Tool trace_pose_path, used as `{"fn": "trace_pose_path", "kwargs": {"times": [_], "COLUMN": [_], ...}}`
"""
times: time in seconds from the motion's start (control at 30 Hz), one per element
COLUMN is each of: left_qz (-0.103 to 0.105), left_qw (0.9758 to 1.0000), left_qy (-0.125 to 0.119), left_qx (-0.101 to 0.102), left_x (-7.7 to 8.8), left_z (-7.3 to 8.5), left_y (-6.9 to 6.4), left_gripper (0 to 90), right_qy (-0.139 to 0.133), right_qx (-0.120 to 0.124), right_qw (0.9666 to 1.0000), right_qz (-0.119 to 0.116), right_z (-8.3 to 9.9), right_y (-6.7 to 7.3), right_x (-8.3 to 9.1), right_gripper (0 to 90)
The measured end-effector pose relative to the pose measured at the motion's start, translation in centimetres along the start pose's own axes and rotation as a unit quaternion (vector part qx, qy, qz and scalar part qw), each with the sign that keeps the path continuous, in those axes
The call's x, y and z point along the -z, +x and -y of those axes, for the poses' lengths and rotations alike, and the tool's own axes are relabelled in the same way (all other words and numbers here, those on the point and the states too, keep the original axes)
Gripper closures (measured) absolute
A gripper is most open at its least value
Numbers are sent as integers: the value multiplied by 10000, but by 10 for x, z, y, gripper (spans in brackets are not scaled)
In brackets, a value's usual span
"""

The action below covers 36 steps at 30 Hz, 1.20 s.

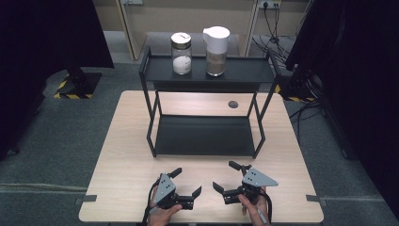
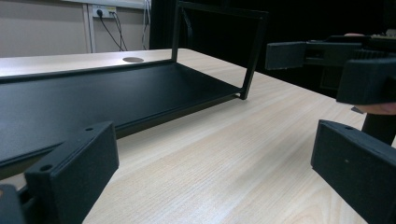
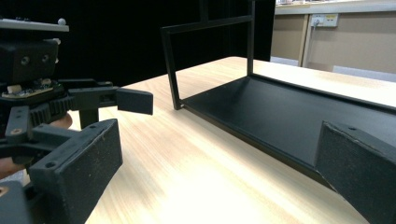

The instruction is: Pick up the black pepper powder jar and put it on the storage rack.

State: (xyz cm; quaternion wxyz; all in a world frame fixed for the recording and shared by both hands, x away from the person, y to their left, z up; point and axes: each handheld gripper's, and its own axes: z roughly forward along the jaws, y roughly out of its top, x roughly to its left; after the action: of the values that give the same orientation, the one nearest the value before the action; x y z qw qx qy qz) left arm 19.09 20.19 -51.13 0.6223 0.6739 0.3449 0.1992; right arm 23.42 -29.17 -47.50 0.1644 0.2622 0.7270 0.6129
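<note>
A black two-tier metal rack stands on the middle of a light wooden table. On its top shelf are a glass jar with a silver lid and white contents, and a white-lidded container with brownish contents. Its lower shelf is bare. My left gripper is open near the front edge, holding nothing. Beside it, my right gripper is also open with nothing between its jaws. The two point toward each other and the rack.
A round grey grommet sits in the tabletop behind the rack. Black curtains hang at both sides, and cables trail on the floor at the right. Bare wood lies between the rack and the grippers.
</note>
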Motion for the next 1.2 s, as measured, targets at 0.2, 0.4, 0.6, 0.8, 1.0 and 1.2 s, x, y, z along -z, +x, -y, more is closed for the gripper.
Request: {"fn": "trace_pose_path", "kwargs": {"times": [0.2,0.4,0.6,0.8,1.0,1.2], "left_qz": [-5,-6,-5,1,3,4], "left_qw": [10000,10000,10000,10000,10000,10000], "left_qy": [2,5,4,8,14,12], "left_qx": [7,11,8,14,15,16], "left_x": [0,0,0,0,0,0], "left_z": [0,0,0,0,0,0], "left_y": [0,1,0,0,0,0], "left_gripper": [1,1,1,1,1,1], "right_qy": [39,105,154,134,125,114], "right_qx": [-40,-57,-66,-68,-110,-129], "right_qw": [10000,9999,9998,9999,9999,9999], "right_qz": [-6,-51,-78,-50,-21,-2], "right_z": [6,9,11,11,13,13], "right_y": [1,4,5,5,4,4], "right_x": [2,2,0,2,3,4], "right_gripper": [15,15,15,15,15,15]}}
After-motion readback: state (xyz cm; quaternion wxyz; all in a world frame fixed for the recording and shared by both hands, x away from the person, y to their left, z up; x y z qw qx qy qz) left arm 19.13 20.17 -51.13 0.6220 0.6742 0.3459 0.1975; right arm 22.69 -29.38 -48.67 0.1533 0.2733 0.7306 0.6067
